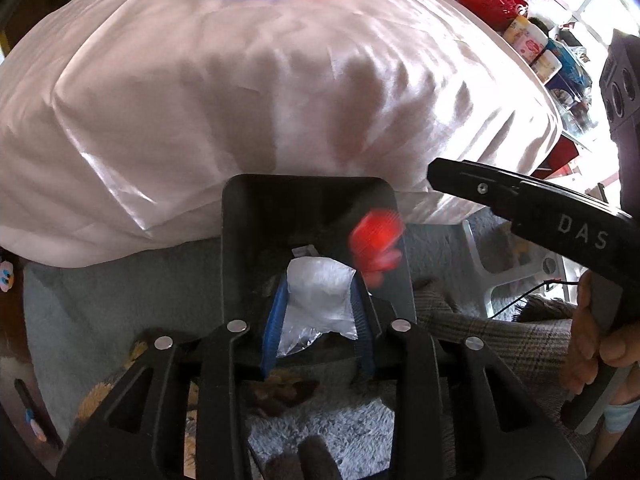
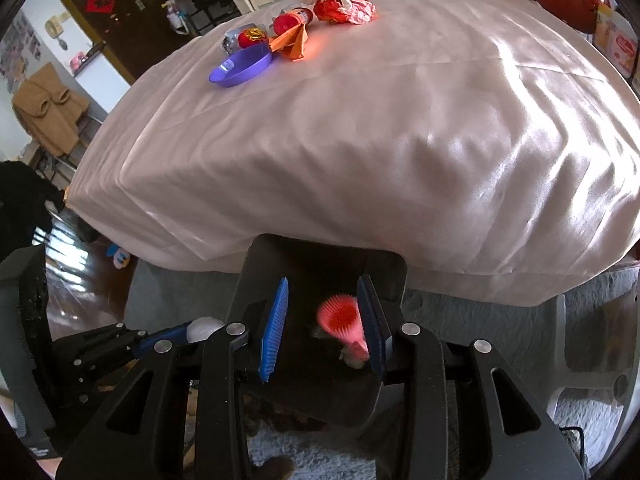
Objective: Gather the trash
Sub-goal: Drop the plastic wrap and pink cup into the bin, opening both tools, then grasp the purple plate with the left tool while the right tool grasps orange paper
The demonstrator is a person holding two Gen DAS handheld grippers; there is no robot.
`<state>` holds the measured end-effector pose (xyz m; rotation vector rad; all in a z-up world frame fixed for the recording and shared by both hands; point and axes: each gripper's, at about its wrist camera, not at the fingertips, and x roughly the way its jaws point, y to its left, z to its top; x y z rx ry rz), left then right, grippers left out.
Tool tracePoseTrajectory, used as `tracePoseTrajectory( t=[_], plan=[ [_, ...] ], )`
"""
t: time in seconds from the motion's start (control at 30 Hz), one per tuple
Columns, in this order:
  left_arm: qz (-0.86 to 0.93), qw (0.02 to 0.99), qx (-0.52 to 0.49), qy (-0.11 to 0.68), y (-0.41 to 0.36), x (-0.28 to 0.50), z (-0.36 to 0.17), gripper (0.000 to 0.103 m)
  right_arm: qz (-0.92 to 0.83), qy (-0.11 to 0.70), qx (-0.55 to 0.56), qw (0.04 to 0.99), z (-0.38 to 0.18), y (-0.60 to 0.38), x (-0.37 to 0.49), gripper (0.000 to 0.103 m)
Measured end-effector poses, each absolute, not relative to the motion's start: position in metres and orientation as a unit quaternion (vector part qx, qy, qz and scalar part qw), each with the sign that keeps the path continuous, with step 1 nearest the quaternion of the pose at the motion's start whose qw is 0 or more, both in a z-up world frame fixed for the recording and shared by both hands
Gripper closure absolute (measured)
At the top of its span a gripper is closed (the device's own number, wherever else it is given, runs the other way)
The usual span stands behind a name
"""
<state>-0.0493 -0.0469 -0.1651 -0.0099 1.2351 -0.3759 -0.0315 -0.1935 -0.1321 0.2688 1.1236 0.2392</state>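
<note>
Over the dark bin [image 1: 240, 216] at the near edge of the cloth-draped counter [image 1: 240, 92], the left claw [image 1: 318, 312] has its blue pads against a crumpled clear plastic wad [image 1: 316, 296]; the right claw [image 2: 326, 320] stands apart, a blurred red ribbed cup [image 2: 342, 318] loose beside its right pad; more red wrappers [image 2: 344, 8] and a purple bowl [image 2: 240, 68] sit far across the counter.
</note>
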Motion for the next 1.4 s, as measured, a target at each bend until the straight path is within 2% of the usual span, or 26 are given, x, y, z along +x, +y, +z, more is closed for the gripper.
tracePoseTrajectory(
  t=[0.07, 0.23, 0.7, 0.83, 1.07, 1.4],
  plan=[
    [-0.171, 0.800, -0.005, 0.575, -0.046, -0.049, -0.165, 0.064, 0.109, 0.529, 0.130, 0.832, -0.131, -0.196, -0.031, 0.065],
    [-0.166, 0.803, -0.004, 0.573, -0.041, -0.048, -0.163, 0.057, 0.104, 0.526, 0.139, 0.833, -0.129, -0.202, -0.031, 0.065],
    [-0.154, 0.818, 0.007, 0.553, -0.038, -0.031, -0.138, 0.056, 0.097, 0.504, 0.138, 0.847, -0.107, -0.211, -0.019, 0.065],
    [-0.138, 0.837, 0.018, 0.529, -0.030, -0.010, -0.112, 0.046, 0.102, 0.486, 0.129, 0.858, -0.084, -0.211, 0.004, 0.065],
    [-0.115, 0.850, 0.031, 0.513, -0.016, 0.041, -0.094, 0.046, 0.115, 0.477, 0.137, 0.861, -0.066, -0.200, 0.060, 0.065],
    [-0.105, 0.866, 0.017, 0.488, -0.006, 0.122, -0.079, 0.047, 0.121, 0.481, 0.181, 0.849, -0.075, -0.196, 0.126, 0.067]
  ],
)
